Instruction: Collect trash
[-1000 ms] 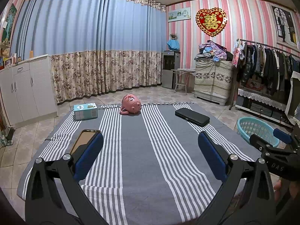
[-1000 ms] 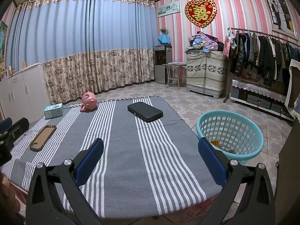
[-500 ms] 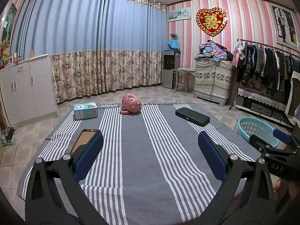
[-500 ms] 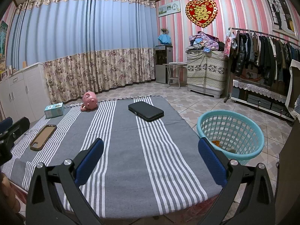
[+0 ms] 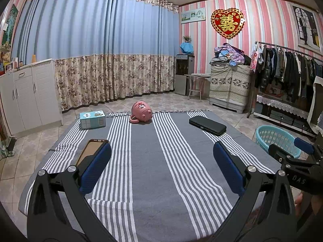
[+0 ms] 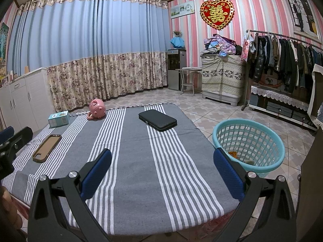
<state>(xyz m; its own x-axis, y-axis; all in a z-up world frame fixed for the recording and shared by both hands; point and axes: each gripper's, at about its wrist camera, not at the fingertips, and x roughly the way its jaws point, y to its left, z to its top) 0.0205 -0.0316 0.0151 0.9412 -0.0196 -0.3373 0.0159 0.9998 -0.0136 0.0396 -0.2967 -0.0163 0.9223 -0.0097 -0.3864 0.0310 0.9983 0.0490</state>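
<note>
A turquoise mesh basket stands on the floor right of the table; small scraps lie at its bottom. It also shows as the basket in the left wrist view. My left gripper hovers open over the striped cloth, nothing between its blue pads. My right gripper is open too, above the cloth's near right part, with the basket just past its right finger. No loose trash shows on the cloth.
On the cloth lie a phone case, a teal box, a tipped pink mug and a black case. White cabinets stand left, a clothes rack right, curtains behind.
The right wrist view has drifted slightly, so the table objects sit a little more to the right. Both grippers stay open; nothing has been picked up or dropped.
</note>
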